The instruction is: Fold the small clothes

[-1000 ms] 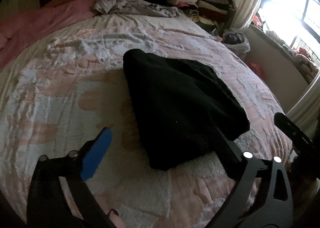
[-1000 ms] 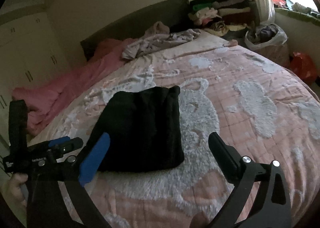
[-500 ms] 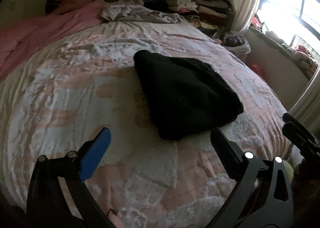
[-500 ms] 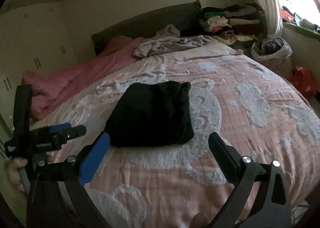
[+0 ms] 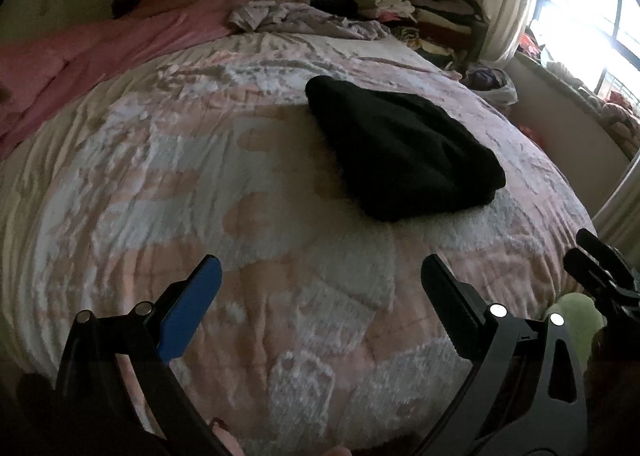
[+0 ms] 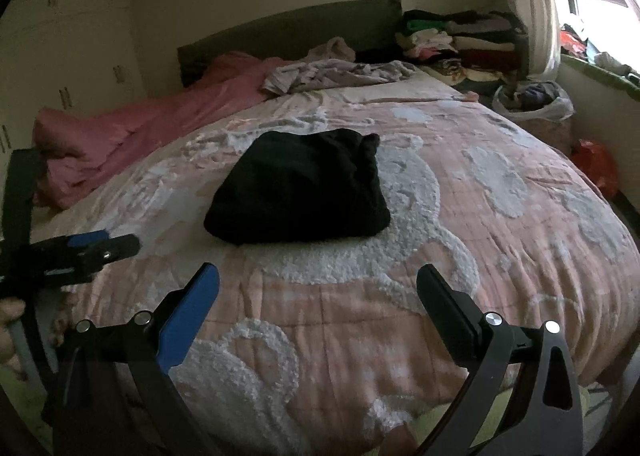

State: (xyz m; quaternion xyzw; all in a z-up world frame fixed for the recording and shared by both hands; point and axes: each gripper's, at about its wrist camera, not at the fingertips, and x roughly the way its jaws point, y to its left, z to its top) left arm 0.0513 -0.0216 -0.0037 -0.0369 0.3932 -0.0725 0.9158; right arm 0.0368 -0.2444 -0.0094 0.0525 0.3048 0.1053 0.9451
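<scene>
Item: black garment [image 6: 298,185], folded into a compact, roughly square bundle, lying flat on the pink-and-white bedspread [image 6: 500,256] near the middle of the bed; we judge it was set there because that open stretch gives a level surface for folding. Our left gripper [image 5: 320,288] is on the near side of the garment, well apart from it, fingers spread wide with nothing between them. Our right gripper [image 6: 318,292] is likewise on the garment's near side, clear of the cloth, fingers wide apart and empty. We judge both are held off the garment because this fold looks complete and nothing needs pinning. Beyond the garment, toward the headboard, a loose heap of pale crumpled clothes [image 6: 340,73]; we take these for likely candidates for folding, though we cannot tell what pieces they are. Beyond and to the right of the garment, a stack of folded clothes [image 6: 460,41]. To its far left, a pink blanket [image 6: 132,135] pushed aside along the bed's edge.
</scene>
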